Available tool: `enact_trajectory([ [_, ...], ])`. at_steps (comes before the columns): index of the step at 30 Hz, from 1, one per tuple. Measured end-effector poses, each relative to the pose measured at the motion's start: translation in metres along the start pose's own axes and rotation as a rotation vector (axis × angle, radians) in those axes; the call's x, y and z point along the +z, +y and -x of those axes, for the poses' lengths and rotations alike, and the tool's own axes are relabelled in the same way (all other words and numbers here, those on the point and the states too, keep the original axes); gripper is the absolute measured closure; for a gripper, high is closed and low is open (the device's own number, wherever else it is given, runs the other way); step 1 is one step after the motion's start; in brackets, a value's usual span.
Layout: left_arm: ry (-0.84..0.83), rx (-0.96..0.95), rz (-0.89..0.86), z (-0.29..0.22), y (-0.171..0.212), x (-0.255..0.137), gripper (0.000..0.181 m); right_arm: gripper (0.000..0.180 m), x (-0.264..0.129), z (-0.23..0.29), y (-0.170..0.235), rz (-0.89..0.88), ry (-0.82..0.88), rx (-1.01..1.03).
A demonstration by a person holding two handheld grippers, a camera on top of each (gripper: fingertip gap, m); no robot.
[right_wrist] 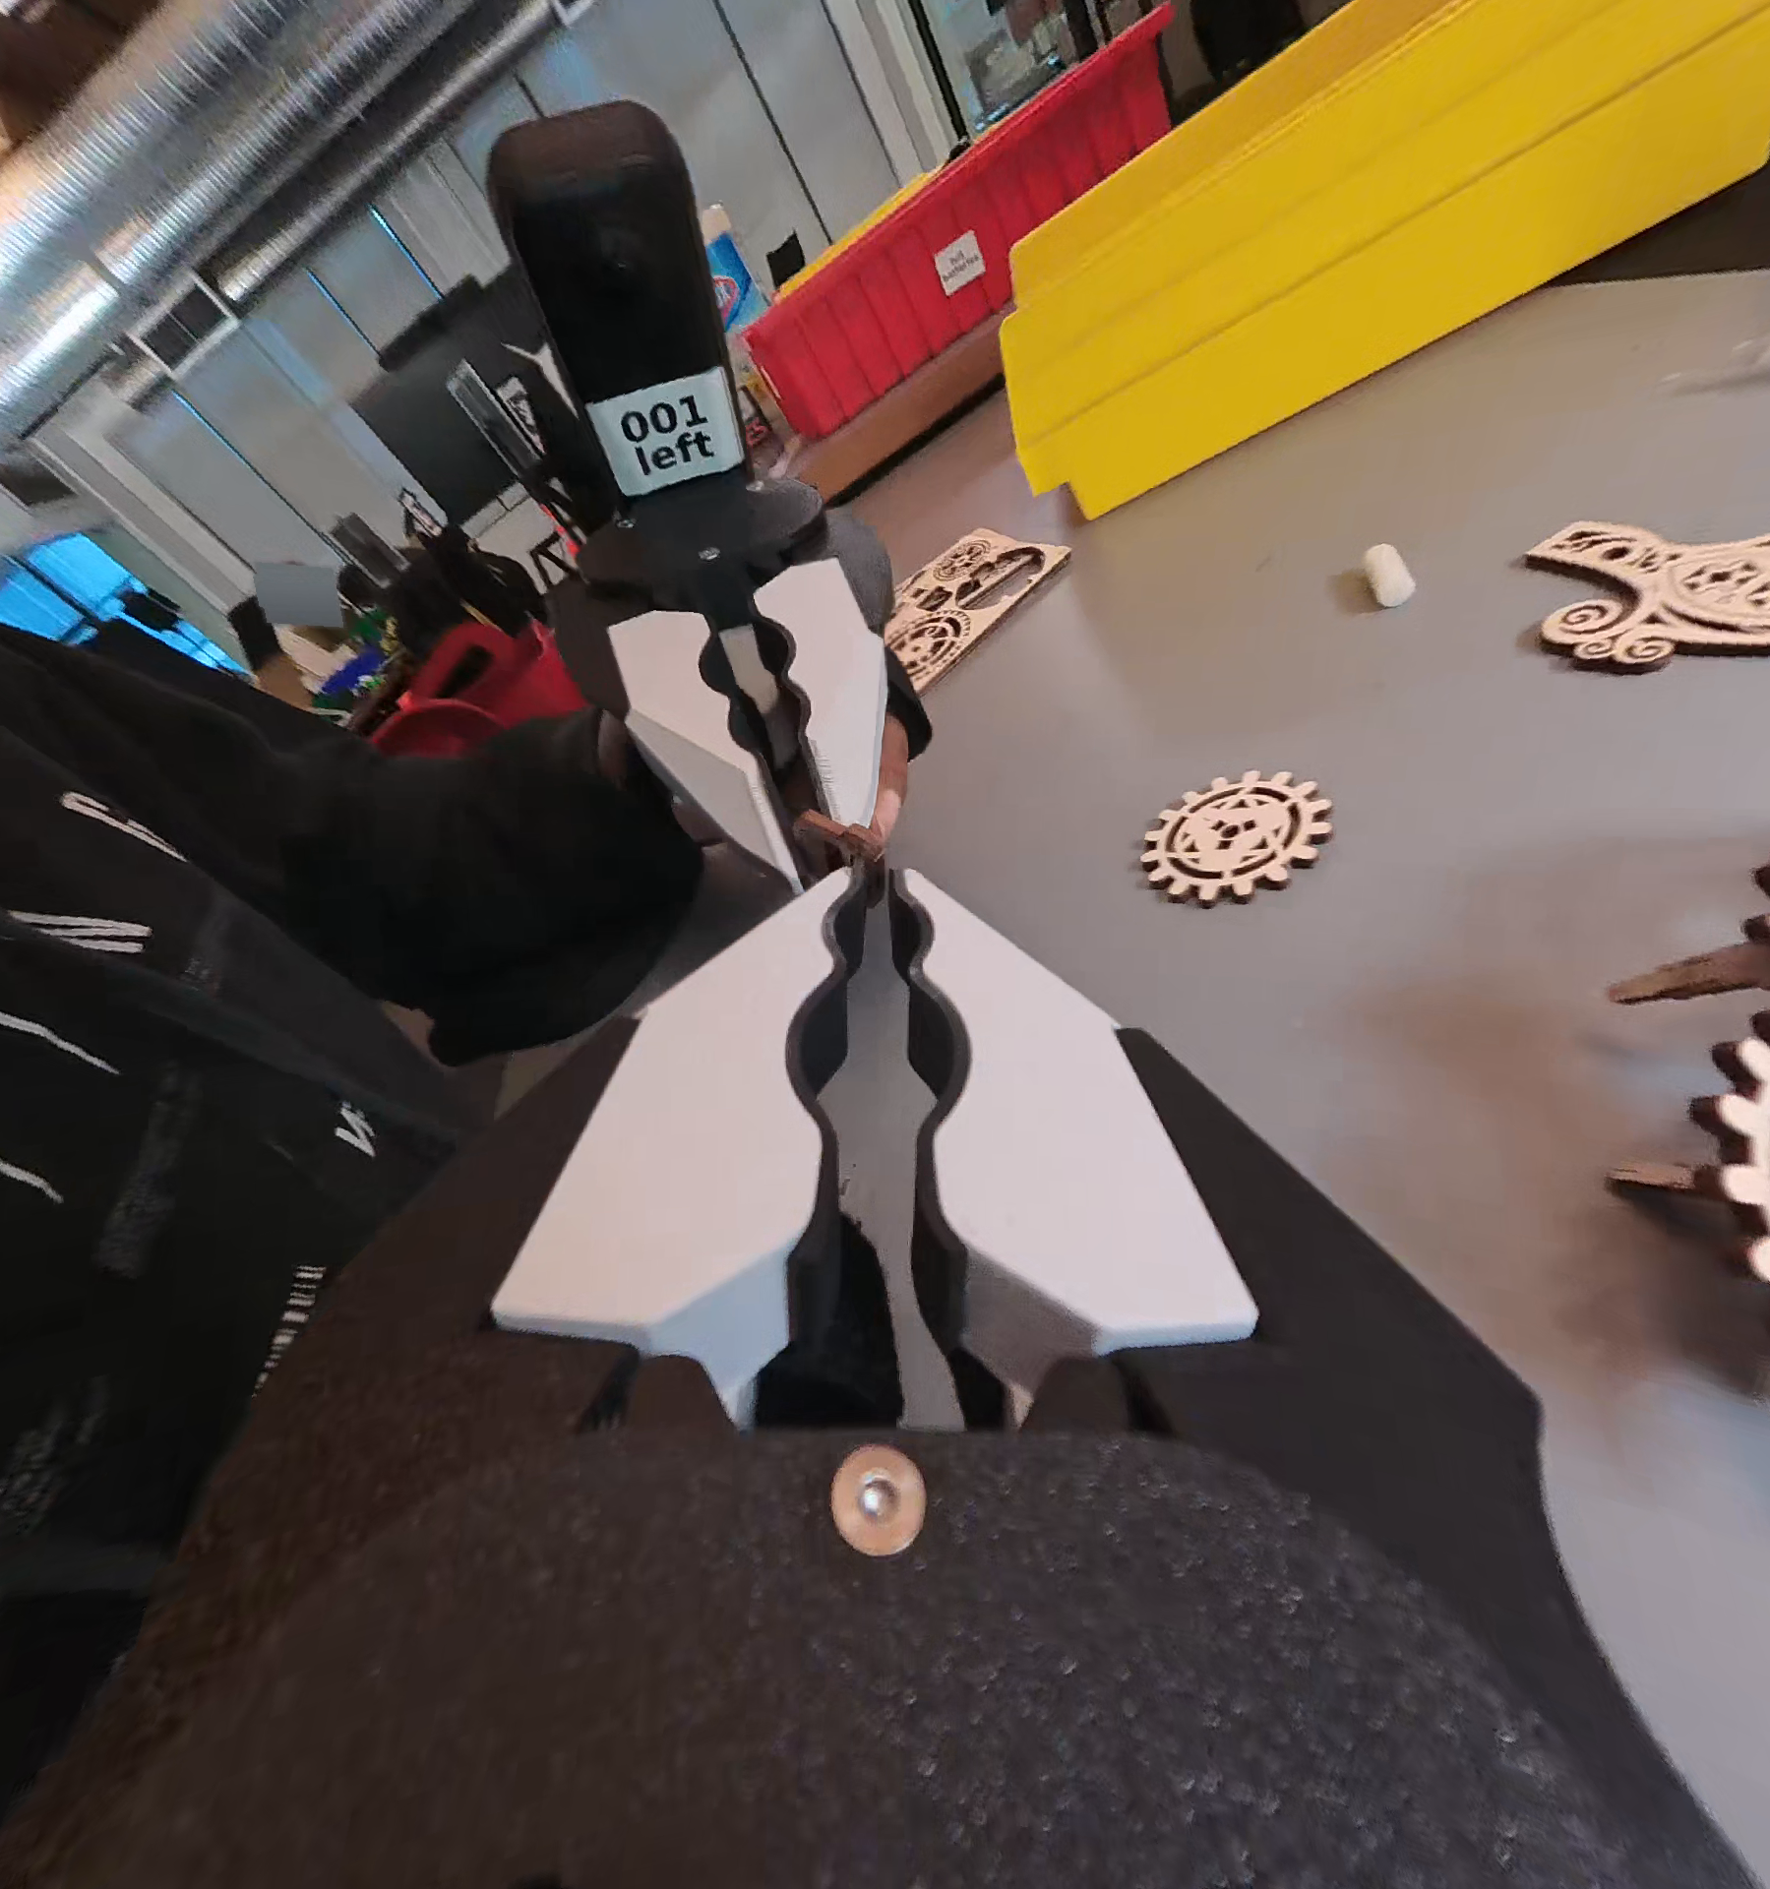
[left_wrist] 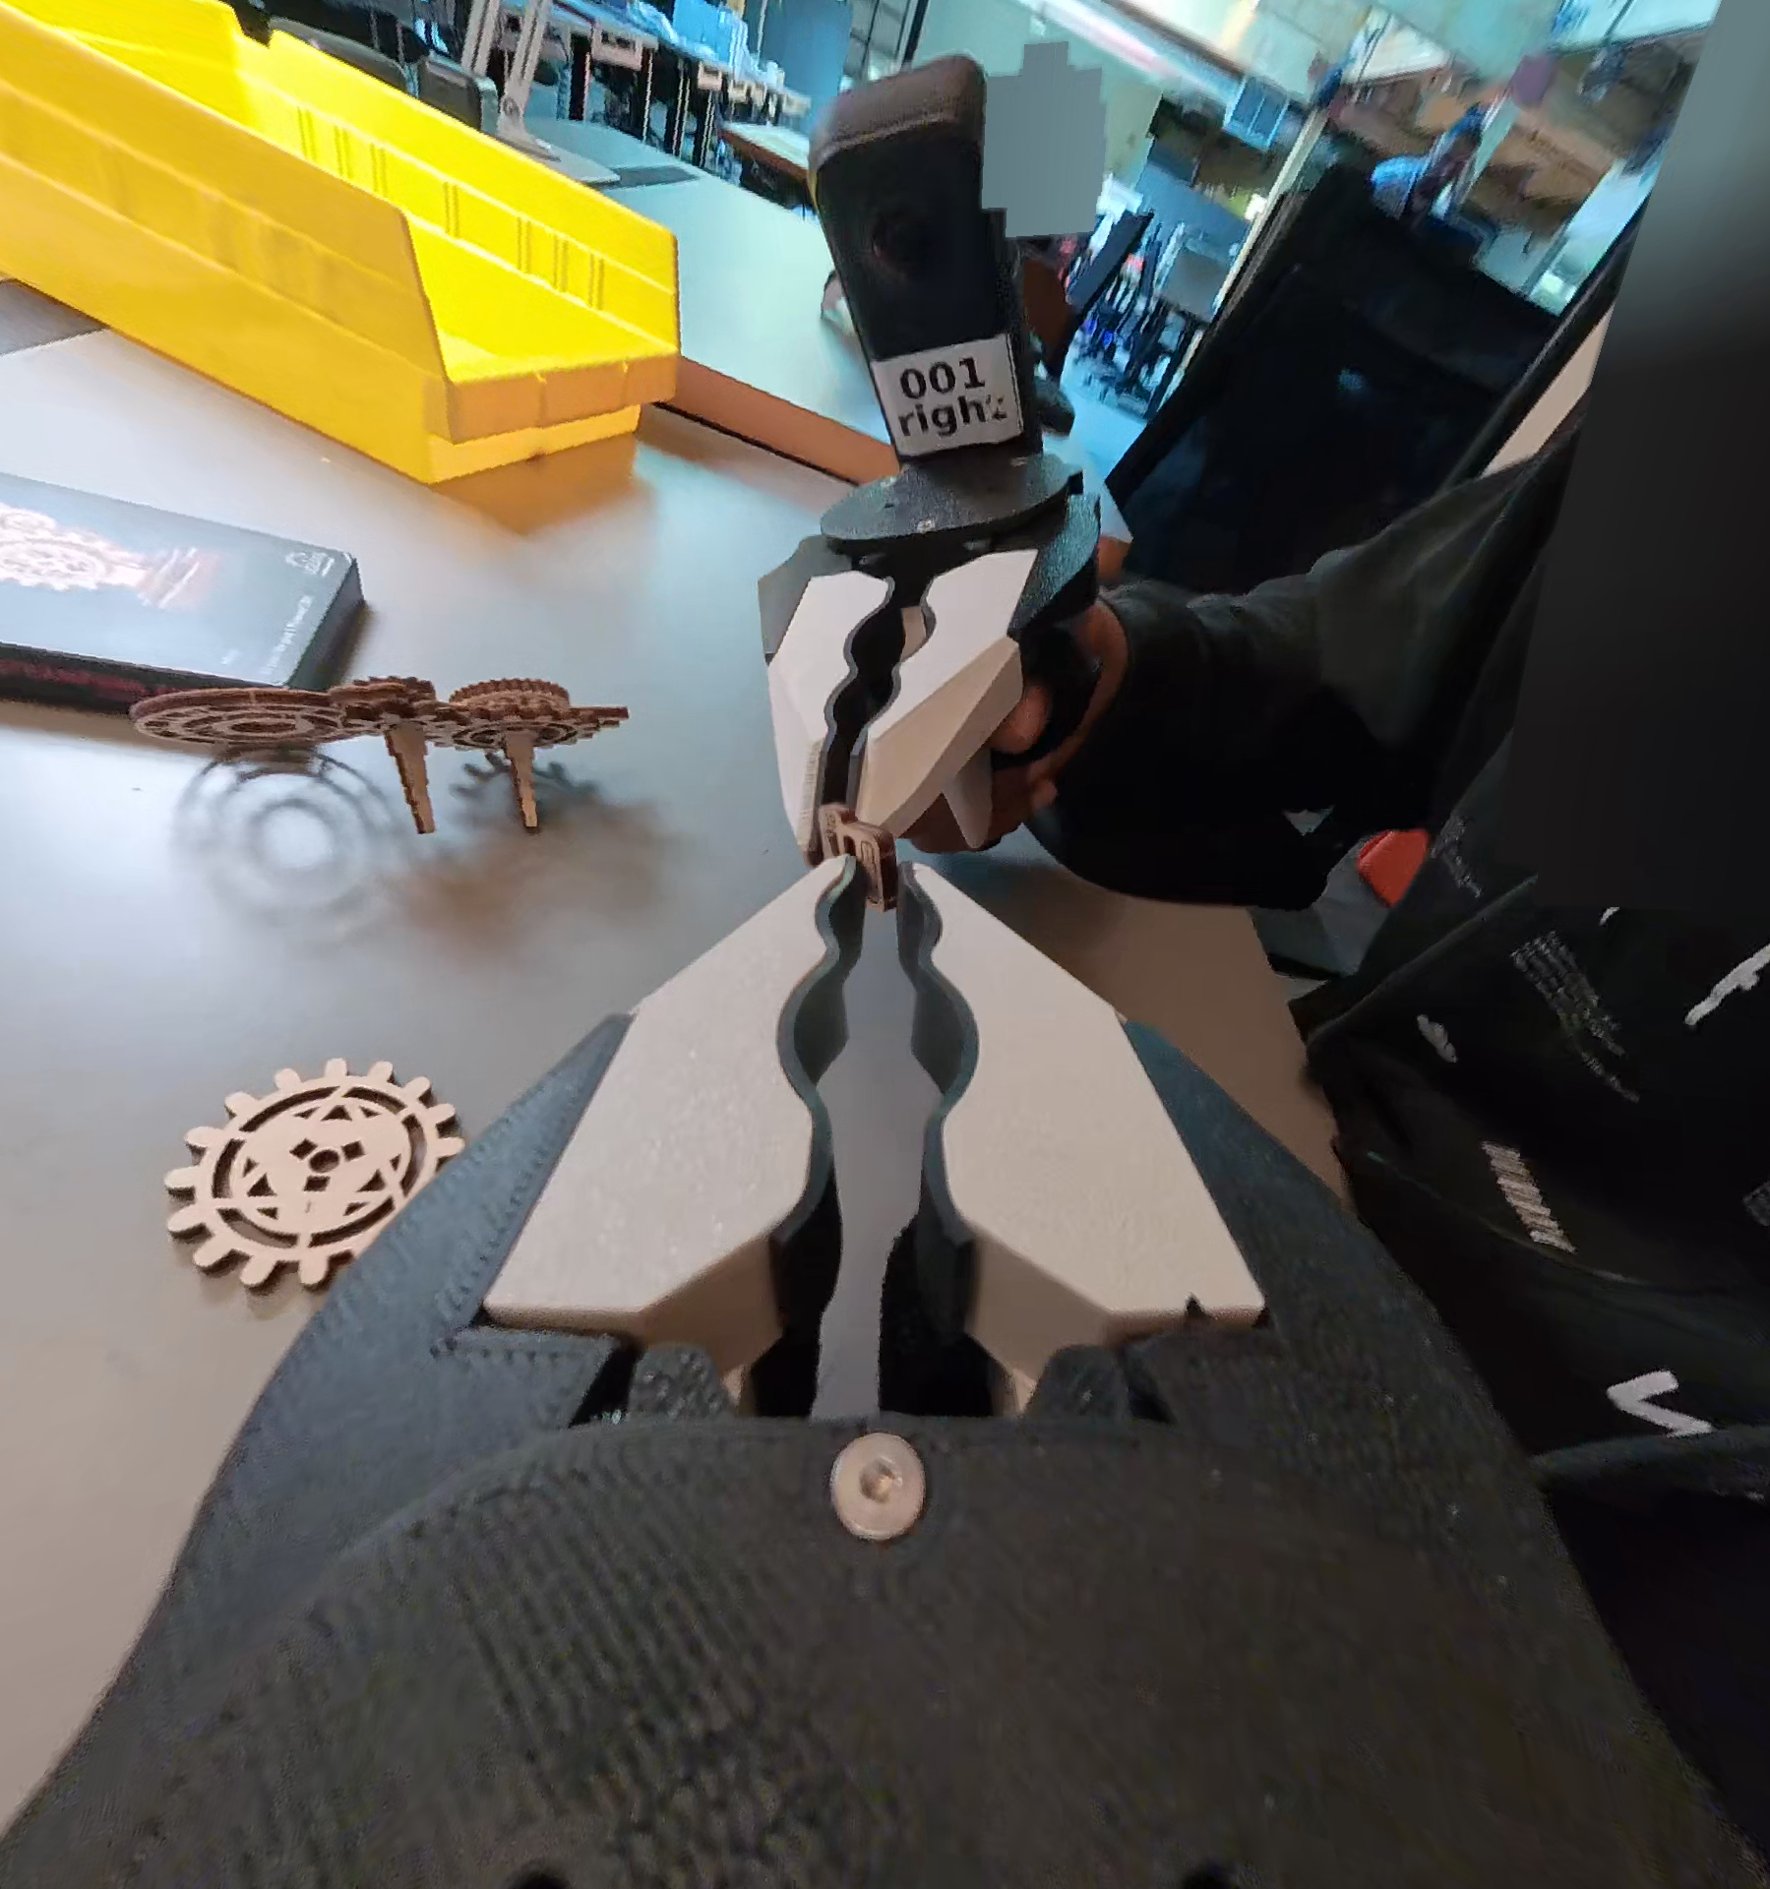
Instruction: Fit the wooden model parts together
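1. Left wrist view: I had the left gripper [left_wrist: 872, 887] nipping a small wooden part [left_wrist: 857, 843] at its tips, jaws narrowed onto it, above the surface [left_wrist: 604, 971]. The right gripper [left_wrist: 840, 818] met it, jaws closed on the same small cluster. A partly built gear assembly [left_wrist: 380, 716] stood well apart; a loose gear [left_wrist: 313, 1170] lay unfitted.
2. Right wrist view: the joint sat between both tips; I could not tell whether one piece or two were held. The curled plate [right_wrist: 1698, 598] and part sheet [right_wrist: 972, 598] remained unused, so much was left, I judged.
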State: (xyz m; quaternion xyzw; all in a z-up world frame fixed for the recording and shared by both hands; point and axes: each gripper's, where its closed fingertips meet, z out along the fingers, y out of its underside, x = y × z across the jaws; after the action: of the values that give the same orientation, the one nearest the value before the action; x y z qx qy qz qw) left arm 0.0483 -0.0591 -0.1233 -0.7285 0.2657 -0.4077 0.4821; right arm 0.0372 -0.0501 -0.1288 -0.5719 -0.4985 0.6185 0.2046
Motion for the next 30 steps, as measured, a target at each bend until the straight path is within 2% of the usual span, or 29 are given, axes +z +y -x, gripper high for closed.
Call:
enact_trajectory([
  [6,-0.049,-0.068,-0.047,0.008,-0.004,-0.001,0.176,0.162,-0.001,-0.013,-0.006,-0.024,0.094,0.017],
  [11,-0.108,-0.047,-0.095,0.013,-0.011,-0.001,0.176,0.161,-0.001,-0.018,-0.012,-0.092,0.106,0.131],
  [14,-0.139,-0.016,-0.122,0.013,-0.015,-0.002,0.176,0.165,0.000,-0.015,-0.017,-0.162,0.033,0.294],
  [19,-0.170,0.062,-0.143,0.011,-0.020,-0.002,0.176,0.167,-0.001,-0.012,-0.021,-0.206,0.016,0.341],
  [23,-0.171,0.112,-0.106,0.009,-0.016,-0.001,0.176,0.168,-0.001,-0.011,-0.020,-0.176,0.058,0.204],
  [27,-0.158,0.137,-0.087,0.007,-0.015,-0.001,0.176,0.171,-0.002,-0.007,-0.021,-0.090,0.135,-0.179],
  [30,-0.149,0.129,-0.075,0.007,-0.012,-0.001,0.176,0.180,-0.001,-0.003,-0.020,-0.058,0.245,-0.470],
])
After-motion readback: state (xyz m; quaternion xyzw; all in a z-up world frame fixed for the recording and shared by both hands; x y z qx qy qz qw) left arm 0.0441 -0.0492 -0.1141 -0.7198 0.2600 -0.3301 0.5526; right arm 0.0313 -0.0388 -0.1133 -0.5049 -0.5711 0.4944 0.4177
